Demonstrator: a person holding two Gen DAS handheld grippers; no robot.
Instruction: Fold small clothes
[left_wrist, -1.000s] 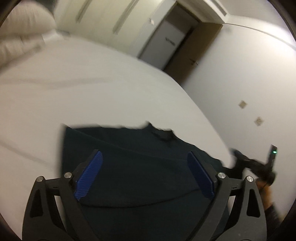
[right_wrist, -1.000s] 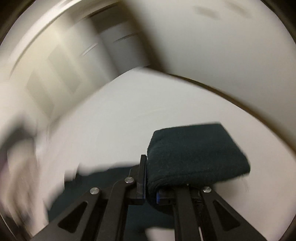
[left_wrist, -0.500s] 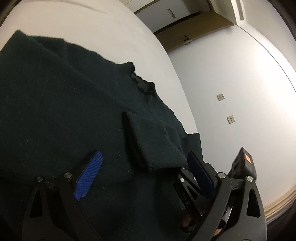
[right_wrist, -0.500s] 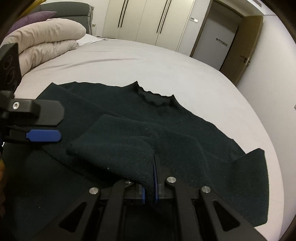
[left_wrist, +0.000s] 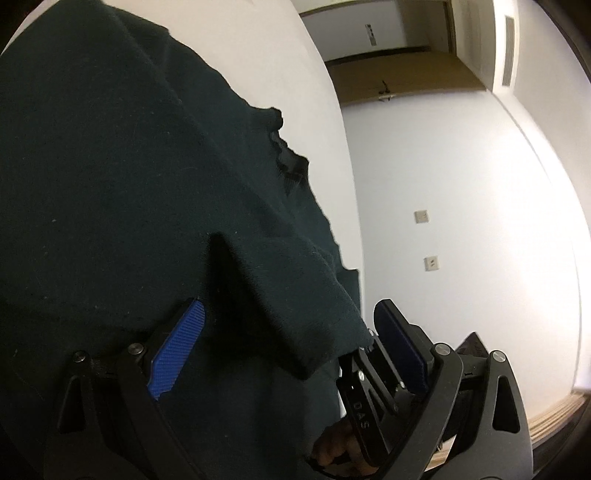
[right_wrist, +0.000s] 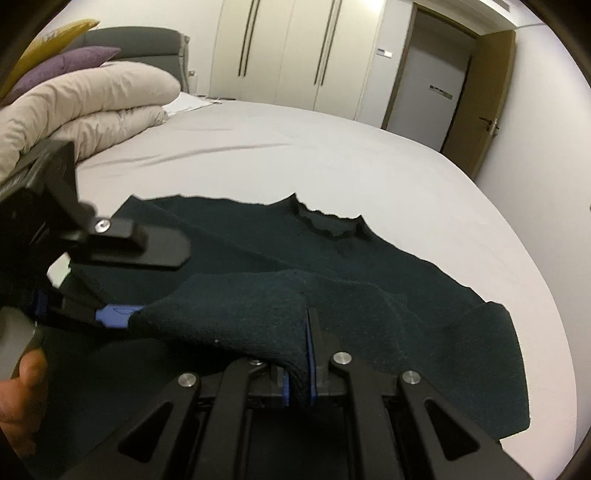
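A dark green sweater (right_wrist: 424, 295) lies spread on the white bed (right_wrist: 332, 158), neck opening (right_wrist: 328, 225) at the far side. My right gripper (right_wrist: 303, 365) is shut on the sleeve cuff (right_wrist: 236, 314) and holds it folded over the body. My left gripper (left_wrist: 288, 343) is open, its blue pads (left_wrist: 177, 347) on either side of the sleeve end (left_wrist: 295, 314). The left gripper also shows in the right wrist view (right_wrist: 122, 291), close to the cuff's left tip. The right gripper's black fingers (left_wrist: 369, 384) show in the left wrist view, under the cuff.
A folded beige duvet (right_wrist: 92, 99) and purple and yellow pillows (right_wrist: 70, 62) sit at the bed's far left. Wardrobe doors (right_wrist: 295, 48) and a door (right_wrist: 436, 74) stand behind. A white wall (left_wrist: 461, 221) runs along the bed's right edge.
My left gripper has moved in closer to the sleeve end, which now sits between its open pads. My right gripper still holds the cuff, shifted slightly over the sweater.
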